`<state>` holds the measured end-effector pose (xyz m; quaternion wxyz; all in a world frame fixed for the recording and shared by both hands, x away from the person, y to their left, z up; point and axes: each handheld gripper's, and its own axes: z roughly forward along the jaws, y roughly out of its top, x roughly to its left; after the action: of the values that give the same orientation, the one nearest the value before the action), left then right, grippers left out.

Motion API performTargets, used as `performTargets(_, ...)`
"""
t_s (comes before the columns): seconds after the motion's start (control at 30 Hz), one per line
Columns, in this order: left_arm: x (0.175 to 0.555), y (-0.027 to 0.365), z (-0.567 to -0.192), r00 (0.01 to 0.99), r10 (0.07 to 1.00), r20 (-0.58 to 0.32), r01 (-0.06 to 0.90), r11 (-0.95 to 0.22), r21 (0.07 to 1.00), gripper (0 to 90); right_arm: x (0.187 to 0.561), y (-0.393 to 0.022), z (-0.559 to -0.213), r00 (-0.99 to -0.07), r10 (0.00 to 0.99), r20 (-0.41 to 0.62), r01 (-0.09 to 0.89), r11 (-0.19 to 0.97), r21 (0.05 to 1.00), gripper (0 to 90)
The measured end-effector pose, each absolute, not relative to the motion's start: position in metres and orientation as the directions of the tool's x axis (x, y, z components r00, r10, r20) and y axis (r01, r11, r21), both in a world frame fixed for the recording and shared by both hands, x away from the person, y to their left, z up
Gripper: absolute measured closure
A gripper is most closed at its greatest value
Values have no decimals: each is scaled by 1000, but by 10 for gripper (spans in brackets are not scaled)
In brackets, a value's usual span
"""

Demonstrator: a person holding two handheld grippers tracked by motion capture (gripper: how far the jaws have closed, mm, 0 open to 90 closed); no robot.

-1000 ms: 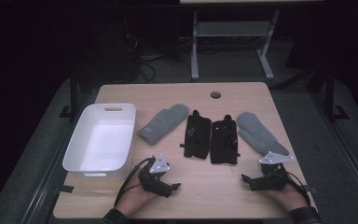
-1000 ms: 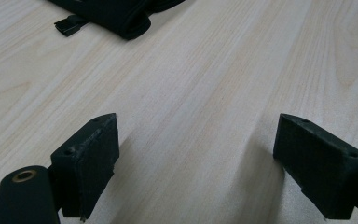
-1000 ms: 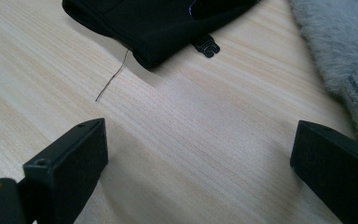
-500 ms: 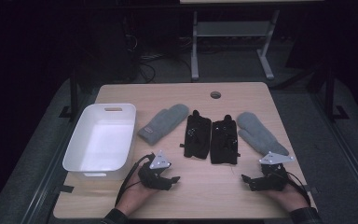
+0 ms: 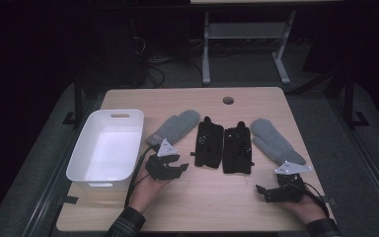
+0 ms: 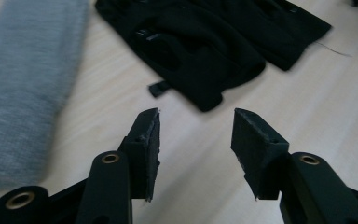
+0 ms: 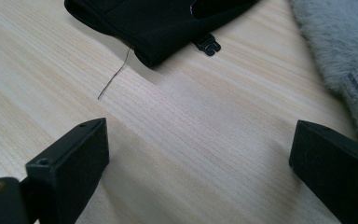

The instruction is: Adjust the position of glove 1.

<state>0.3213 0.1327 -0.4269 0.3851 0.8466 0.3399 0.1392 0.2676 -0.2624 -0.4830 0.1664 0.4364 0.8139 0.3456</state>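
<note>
High view: left gripper (image 5: 180,168) sits just left of the left black glove (image 5: 208,145), which runs lengthwise away from the person; right gripper (image 5: 262,190) rests farther off.

Left gripper view: jaws half apart, just been closing, empty; that glove lies directly ahead.

Right gripper view: jaws wide, empty.

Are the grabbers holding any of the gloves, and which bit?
No, nothing is held. The left gripper has bare table between its jaws, which have just been closing, short of the black glove. The right gripper is open and empty too.

Wooden table (image 5: 192,101), white tub (image 5: 106,145), two grey mittens (image 5: 175,127), two black gloves (image 5: 209,144)
</note>
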Motion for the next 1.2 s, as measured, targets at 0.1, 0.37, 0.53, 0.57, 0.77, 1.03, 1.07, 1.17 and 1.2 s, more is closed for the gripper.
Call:
performTargets(0.1,330,130,-422,710,704,-17,470,-456,755,509,268,-262,-483,-564,825,31,595,380,708,44)
performTargets(0.37,357,123,-412,663,748,39,467,-453,760,511,268,-262,-483,-564,825,31,595,380,708,44)
performTargets(0.53,377,119,-411,632,772,65,474,-452,756,515,268,-262,-483,-564,825,30,595,381,708,44)
performTargets(0.57,381,118,-411,627,776,73,476,-456,752,515,268,-262,-483,-564,825,30,595,380,708,44)
performTargets(0.77,405,115,-412,598,795,97,491,-460,740,515,268,-262,-483,-564,825,30,595,381,708,44)
performTargets(1.03,437,112,-422,569,812,129,525,-479,703,523,268,-263,-483,-564,825,32,596,380,708,44)
performTargets(1.07,440,112,-424,566,815,126,533,-478,698,522,268,-263,-483,-564,825,31,595,380,708,45)
performTargets(1.17,448,113,-430,549,829,110,542,-453,708,518,268,-263,-483,-564,825,31,595,380,708,44)
performTargets(1.2,451,113,-431,544,832,106,549,-449,705,514,268,-263,-483,-565,825,31,595,381,708,44)
